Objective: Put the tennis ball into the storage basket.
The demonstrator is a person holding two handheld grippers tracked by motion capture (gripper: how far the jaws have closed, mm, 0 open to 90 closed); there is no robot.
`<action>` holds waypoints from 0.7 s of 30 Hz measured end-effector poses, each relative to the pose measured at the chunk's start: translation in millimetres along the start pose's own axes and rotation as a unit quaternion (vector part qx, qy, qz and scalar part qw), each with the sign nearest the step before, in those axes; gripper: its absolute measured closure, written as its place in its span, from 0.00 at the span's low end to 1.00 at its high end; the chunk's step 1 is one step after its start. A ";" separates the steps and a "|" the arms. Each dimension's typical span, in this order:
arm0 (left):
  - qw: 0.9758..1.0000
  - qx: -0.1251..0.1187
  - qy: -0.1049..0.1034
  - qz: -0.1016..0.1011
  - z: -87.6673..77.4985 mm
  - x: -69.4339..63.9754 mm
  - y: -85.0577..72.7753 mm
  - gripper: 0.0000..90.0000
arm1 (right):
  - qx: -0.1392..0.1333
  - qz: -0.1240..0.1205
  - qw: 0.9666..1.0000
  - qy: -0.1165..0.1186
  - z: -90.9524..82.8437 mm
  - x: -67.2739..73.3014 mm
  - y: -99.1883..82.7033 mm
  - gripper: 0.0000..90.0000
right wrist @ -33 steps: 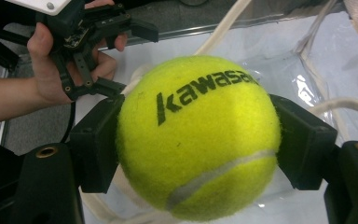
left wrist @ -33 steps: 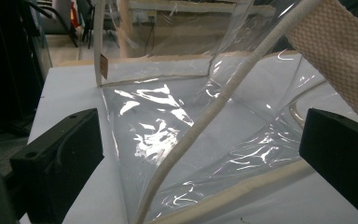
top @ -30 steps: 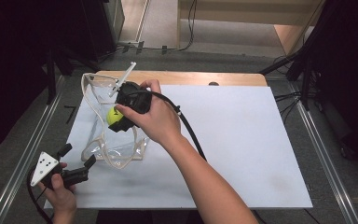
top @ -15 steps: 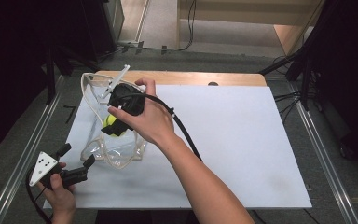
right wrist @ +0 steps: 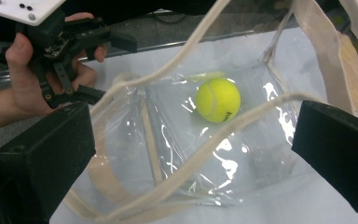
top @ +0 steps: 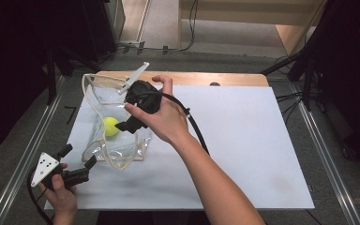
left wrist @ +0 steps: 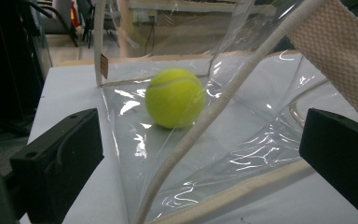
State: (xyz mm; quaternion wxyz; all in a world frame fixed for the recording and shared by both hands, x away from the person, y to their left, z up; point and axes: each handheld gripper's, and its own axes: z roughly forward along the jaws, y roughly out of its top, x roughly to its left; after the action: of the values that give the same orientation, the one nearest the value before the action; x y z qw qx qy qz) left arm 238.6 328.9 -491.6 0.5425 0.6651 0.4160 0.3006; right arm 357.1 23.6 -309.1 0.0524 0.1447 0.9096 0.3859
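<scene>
A yellow tennis ball (top: pixel 111 126) lies on the bottom of a clear plastic bag (top: pixel 122 152) with cream trim, at the left of the white table (top: pixel 243 140). My right gripper (top: pixel 127 112) hovers open over the bag's mouth, just right of the ball. In the right gripper view the ball (right wrist: pixel 217 99) rests free between and beyond the wide-apart jaws of the right gripper (right wrist: pixel 196 126). My left gripper (top: pixel 78 156) is open at the table's near left corner, pointing at the bag. In the left gripper view, the ball (left wrist: pixel 175 98) sits behind the bag's wall and its cream rim cord (left wrist: pixel 214 112).
A cream webbing handle (left wrist: pixel 340 51) hangs at the right of the left gripper view. The right gripper's cable (top: pixel 194 126) trails across the table. Metal rails (top: pixel 323 154) run along both table sides. A wooden strip (top: pixel 234 78) edges the far side.
The ball has left the right gripper's jaws and now lies on the bag's bottom. The right gripper has opened and drawn back up slightly. The left gripper has stayed put.
</scene>
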 end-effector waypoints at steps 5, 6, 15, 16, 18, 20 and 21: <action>1.000 -0.001 0.000 -0.001 0.3 -0.4 -0.1 0.00 | -0.004 0.007 1.000 -0.008 -6.9 -4.3 -12.9 0.00; 1.000 -0.001 0.000 -0.001 0.3 -0.5 -0.1 0.00 | -0.004 0.009 1.000 -0.010 -8.1 -4.7 -14.6 0.00; 1.000 -0.001 0.000 0.000 0.5 -0.9 -0.1 0.00 | -0.010 0.025 0.999 -0.019 -16.9 -10.5 -34.1 0.00; 1.000 -0.001 0.000 0.000 0.5 -0.9 -0.1 0.00 | -0.011 0.028 0.999 -0.020 -17.3 -10.9 -36.1 0.00; 1.000 0.000 0.000 0.001 0.4 -0.6 -0.1 0.00 | -0.012 0.032 0.999 -0.019 -17.4 -12.3 -40.3 0.00; 1.000 0.000 -0.001 0.001 0.3 -0.6 -0.1 0.00 | -0.012 0.034 0.999 -0.020 -17.3 -13.6 -44.6 0.00; 1.000 0.000 0.000 0.001 0.3 -0.5 -0.1 0.00 | -0.012 0.038 0.999 -0.021 -17.3 -14.0 -47.4 0.00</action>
State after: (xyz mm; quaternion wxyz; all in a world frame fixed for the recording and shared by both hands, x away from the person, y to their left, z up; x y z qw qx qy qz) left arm 238.6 328.3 -491.8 0.5420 0.6658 0.4150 0.3011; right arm 356.3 -23.8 -331.2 0.0587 0.1863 0.8974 0.3956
